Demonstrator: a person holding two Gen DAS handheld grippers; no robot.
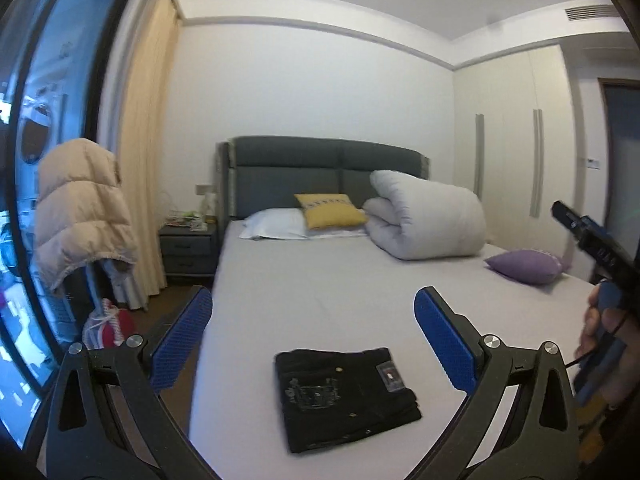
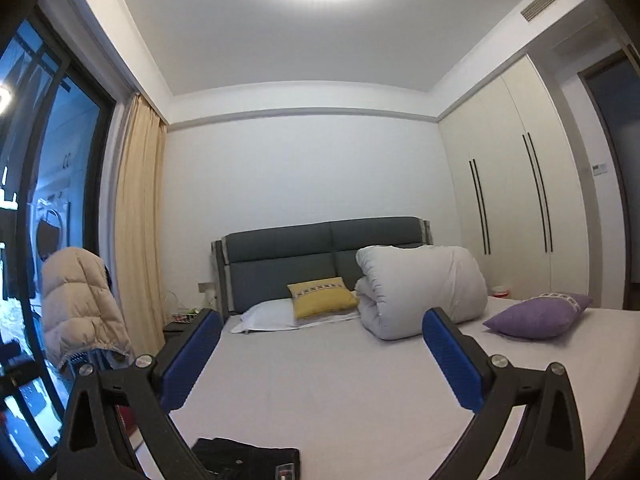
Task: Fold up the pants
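Note:
The black pants (image 1: 346, 396) lie folded into a compact rectangle on the white bed (image 1: 340, 288), near its foot edge. My left gripper (image 1: 314, 300) is open and empty, raised above and behind the pants. My right gripper (image 2: 322, 322) is open and empty too, held higher, with only the top of the pants (image 2: 248, 458) at the bottom of its view. The right gripper's body and the hand holding it show at the right edge of the left wrist view (image 1: 600, 248).
At the bed's head lie a white pillow (image 1: 276, 224), a yellow cushion (image 1: 330, 210) and a rolled white duvet (image 1: 428, 216). A purple cushion (image 1: 528, 266) lies at the right. A beige puffer jacket (image 1: 84, 208) hangs at the left by the window. A nightstand (image 1: 188, 248) stands beside the bed.

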